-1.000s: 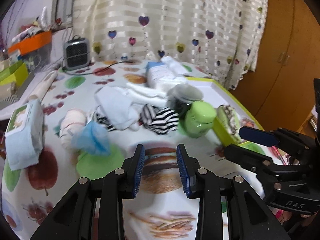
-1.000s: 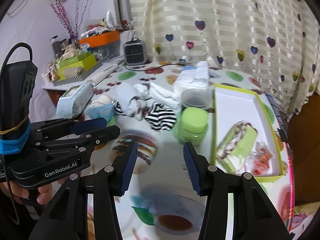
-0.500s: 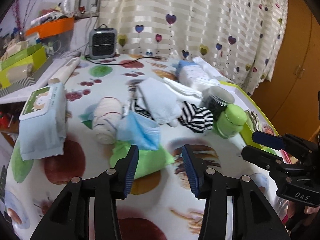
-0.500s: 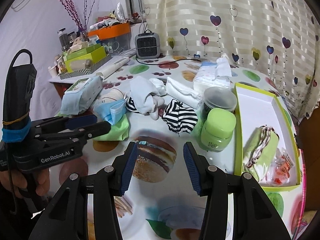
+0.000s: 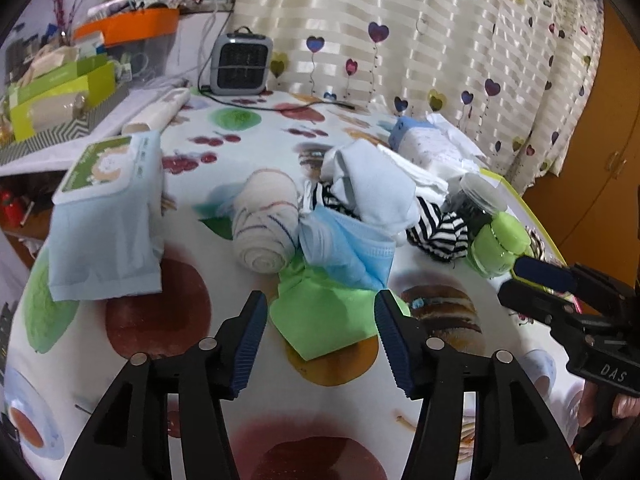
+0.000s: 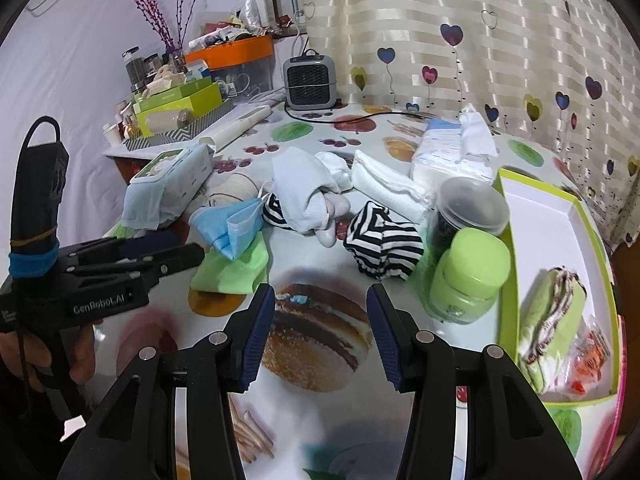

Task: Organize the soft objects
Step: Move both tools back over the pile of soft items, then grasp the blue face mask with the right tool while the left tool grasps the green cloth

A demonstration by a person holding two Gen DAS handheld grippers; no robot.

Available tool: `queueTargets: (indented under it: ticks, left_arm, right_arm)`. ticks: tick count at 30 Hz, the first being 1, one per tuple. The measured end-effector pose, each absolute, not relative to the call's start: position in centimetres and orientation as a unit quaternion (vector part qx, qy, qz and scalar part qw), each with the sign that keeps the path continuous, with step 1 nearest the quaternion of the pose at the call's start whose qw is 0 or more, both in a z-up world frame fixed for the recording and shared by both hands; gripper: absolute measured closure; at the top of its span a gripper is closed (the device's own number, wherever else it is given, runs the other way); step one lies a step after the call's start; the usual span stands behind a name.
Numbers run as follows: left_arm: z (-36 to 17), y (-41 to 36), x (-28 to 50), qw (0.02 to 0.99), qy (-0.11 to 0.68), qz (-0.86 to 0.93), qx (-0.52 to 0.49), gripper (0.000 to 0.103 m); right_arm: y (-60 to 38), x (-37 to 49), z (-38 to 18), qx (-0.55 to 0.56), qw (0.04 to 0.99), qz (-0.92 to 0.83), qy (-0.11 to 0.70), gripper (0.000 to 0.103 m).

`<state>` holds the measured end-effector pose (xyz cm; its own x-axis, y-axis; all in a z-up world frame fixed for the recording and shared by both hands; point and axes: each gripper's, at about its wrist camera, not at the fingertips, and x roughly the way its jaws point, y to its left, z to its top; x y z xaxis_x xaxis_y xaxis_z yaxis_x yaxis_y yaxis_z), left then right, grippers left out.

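With its jaws just widened, the released left gripper point(image 5: 320, 320) frames the green sock point(image 5: 320, 316) lying under the blue face mask point(image 5: 348, 248) on the tabletop point(image 5: 192, 320), while only the right wrist view, its right gripper point(image 6: 320, 320) also empty and spread, shows the white tray point(image 6: 540, 220) well right of that sock.

Both wrist fisheyes sit low and close over the fruit-print oilcloth table point(image 5: 168, 320), tilted down toward the far heart-curtain edge; left cam further left, both catching the crumpled blue face mask point(image 5: 352, 248) point(image 6: 232, 224).
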<state>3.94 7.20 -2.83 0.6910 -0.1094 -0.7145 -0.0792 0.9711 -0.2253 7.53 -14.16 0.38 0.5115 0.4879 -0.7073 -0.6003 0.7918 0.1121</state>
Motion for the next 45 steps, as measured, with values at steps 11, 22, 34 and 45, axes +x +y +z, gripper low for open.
queueTargets:
  ticks: [11,22,34,45]
  left_arm:
    - [-3.9,8.6,3.4,0.907,0.400,0.000,-0.131,0.048]
    - [-5.0,9.9,2.5,0.900,0.413,0.018,-0.141,0.048]
    - [-5.2,9.0,3.5,0.899,0.415,-0.003,-0.143,0.048]
    - [-5.3,8.0,4.8,0.898,0.417,-0.016,-0.138,0.048]
  right_arm:
    - [-10.3,9.6,0.3,-0.058,0.847,0.356,0.390,0.054]
    - [-4.5,11.6,-1.9,-0.053,0.804,0.419,0.419,0.054]
    - [-4.7,11.9,-2.2,-0.059,0.800,0.425,0.421,0.098]
    - [-10.5,10.0,2.1,-0.027,0.843,0.397,0.363,0.099]
